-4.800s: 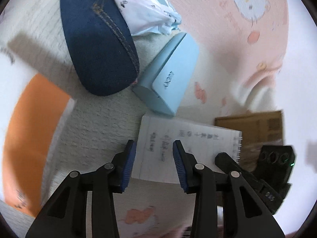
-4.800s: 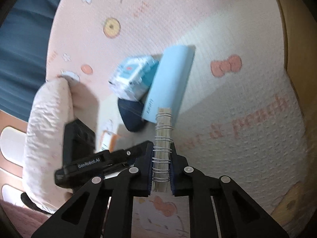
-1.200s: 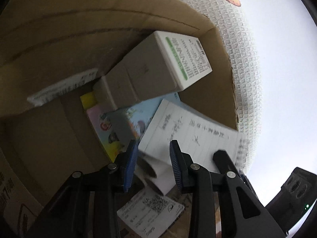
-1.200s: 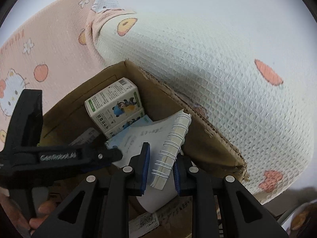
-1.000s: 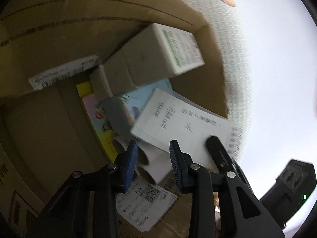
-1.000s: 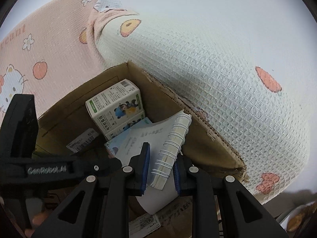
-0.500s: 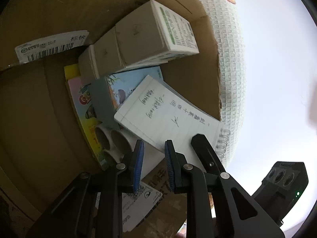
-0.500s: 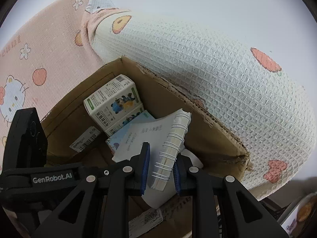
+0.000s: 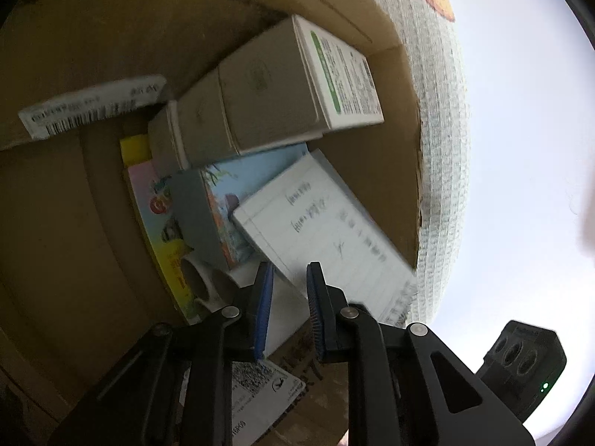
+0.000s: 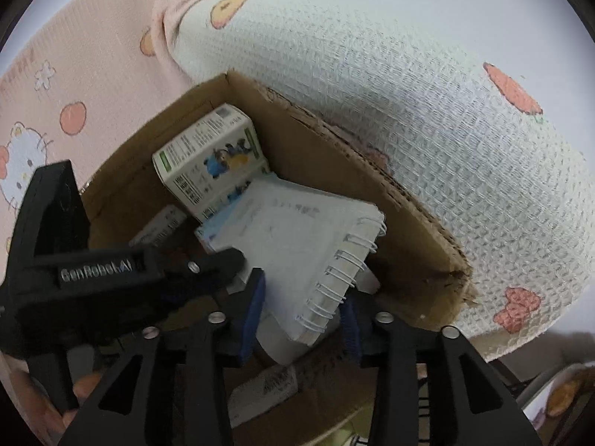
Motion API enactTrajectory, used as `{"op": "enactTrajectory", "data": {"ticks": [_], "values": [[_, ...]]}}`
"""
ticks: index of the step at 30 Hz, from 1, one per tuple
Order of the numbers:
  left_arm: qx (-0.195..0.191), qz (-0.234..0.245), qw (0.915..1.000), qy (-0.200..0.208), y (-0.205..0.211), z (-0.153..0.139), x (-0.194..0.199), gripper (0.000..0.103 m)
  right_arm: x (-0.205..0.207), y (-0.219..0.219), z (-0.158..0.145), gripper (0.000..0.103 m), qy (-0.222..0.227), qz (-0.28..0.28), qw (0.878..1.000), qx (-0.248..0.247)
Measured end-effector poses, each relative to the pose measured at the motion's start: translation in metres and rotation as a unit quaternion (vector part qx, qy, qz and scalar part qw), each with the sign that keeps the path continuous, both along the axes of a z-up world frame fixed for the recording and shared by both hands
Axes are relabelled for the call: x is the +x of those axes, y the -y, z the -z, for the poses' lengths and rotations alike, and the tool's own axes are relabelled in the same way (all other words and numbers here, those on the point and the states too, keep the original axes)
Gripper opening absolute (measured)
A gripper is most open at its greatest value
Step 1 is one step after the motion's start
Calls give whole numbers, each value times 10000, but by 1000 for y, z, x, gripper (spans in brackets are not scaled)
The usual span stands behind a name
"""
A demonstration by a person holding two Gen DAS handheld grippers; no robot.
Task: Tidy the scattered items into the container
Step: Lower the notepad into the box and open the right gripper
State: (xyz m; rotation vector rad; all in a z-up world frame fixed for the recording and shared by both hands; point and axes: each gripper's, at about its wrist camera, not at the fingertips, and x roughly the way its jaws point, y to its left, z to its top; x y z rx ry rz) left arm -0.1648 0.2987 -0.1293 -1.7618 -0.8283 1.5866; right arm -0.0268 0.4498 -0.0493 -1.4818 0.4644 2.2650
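Note:
A white spiral notebook (image 10: 297, 245) lies tilted inside the cardboard box (image 10: 327, 156), resting on a blue picture book (image 9: 223, 200) and against a green and white carton (image 10: 208, 163). It also shows in the left wrist view (image 9: 327, 230). My right gripper (image 10: 301, 312) is open, its fingers apart on either side of the notebook's spiral edge. My left gripper (image 9: 290, 308) hovers over the box with a narrow gap between its blue pads (image 9: 262, 308), holding nothing.
The box also holds a yellow booklet (image 9: 156, 215), paper tubes (image 9: 200, 282) and a barcode label (image 9: 89, 107). A white waffle blanket (image 10: 427, 119) lies along the box's far wall. A pink Hello Kitty sheet (image 10: 55, 85) lies to the left.
My right gripper has opened and let go of the notebook, which has dropped flatter into the box. My left gripper has stayed over the box, shifting slightly.

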Motion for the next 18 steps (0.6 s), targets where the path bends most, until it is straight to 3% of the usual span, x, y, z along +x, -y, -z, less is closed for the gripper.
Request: {"op": "enactTrajectory", "data": {"ticks": [3, 9, 13, 18], "values": [[-74, -9, 9997, -214, 3, -4, 2, 14, 5, -2, -3, 38, 19, 34, 10000, -32], [-81, 23, 9997, -222, 5, -4, 10, 14, 12, -1, -9, 39, 254, -47, 9997, -36], [-191, 49, 9985, -502, 6, -14, 12, 14, 15, 1, -18, 39, 124, -209, 9995, -198], [-93, 91, 9980, -614, 3, -29, 5, 14, 9, 9, -17, 39, 251, -379, 9989, 82]]}}
